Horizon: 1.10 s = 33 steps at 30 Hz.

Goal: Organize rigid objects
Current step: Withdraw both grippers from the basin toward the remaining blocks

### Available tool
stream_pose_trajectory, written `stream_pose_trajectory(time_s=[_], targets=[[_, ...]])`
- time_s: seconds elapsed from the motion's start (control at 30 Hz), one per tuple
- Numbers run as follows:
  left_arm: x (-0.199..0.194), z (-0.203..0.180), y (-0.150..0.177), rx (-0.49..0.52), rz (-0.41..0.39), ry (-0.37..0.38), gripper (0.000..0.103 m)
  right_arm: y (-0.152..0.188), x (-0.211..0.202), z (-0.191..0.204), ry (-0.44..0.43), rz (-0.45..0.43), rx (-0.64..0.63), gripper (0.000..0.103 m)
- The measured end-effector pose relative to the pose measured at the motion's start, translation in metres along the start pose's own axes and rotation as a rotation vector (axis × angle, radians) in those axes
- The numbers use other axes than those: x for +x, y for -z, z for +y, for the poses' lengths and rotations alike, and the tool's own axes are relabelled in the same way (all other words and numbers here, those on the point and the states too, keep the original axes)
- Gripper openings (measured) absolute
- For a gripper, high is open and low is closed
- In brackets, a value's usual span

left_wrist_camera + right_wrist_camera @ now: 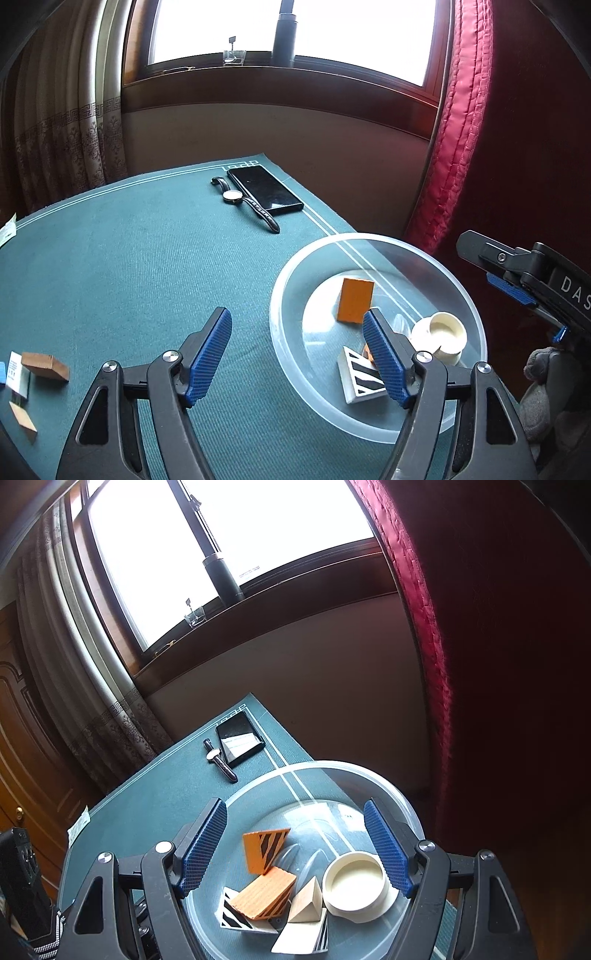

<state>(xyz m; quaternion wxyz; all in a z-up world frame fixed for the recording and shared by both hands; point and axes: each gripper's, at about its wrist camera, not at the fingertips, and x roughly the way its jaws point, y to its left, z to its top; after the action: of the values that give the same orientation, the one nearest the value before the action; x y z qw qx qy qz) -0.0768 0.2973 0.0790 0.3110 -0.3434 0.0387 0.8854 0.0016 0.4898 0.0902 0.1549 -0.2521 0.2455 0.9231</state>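
Left wrist view: the left gripper [297, 356] hovers over the green table mat [129, 266], its blue-padded fingers [210, 354] spread wide with nothing between them. Its right finger overlaps the rim of a clear round bowl [476, 325] standing at the mat's right edge. Inside the bowl an orange block [355, 300] stands upright, a cream round cup [441, 332] rests near the right wall, and a white tile with black stripes [360, 376] lies flat toward the near side. On the mat at far left lie a brown wooden block [45, 365], a light wooden wedge [23, 421] and a small white card [18, 373], well apart from the bowl. A black phone [264, 188] and a wristwatch [243, 201] lie side by side at the far edge. The right gripper [517, 280] shows at the right margin. Right wrist view: the right gripper [295, 849] is held above the bowl [406, 812], fingers likewise spread and empty. Beneath them sit the cup [356, 884], two orange striped pieces [266, 847], a pale wooden wedge [306, 901] and the white striped tiles [236, 917], clustered together.
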Motion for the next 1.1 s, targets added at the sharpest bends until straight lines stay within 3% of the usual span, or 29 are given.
stream_pose_trajectory(time_s=[0.53, 1.1], targets=[[-0.026, 0.001, 0.003, 0.053, -0.054, -0.086, 0.081, 0.005, 0.001, 0.006, -0.010, 0.007, -0.010, 0.081], [-0.048, 0.020, 0.013, 0.041, -0.070, -0.178, 0.084, 0.015, 0.001, 0.017, -0.037, 0.025, -0.040, 0.082]])
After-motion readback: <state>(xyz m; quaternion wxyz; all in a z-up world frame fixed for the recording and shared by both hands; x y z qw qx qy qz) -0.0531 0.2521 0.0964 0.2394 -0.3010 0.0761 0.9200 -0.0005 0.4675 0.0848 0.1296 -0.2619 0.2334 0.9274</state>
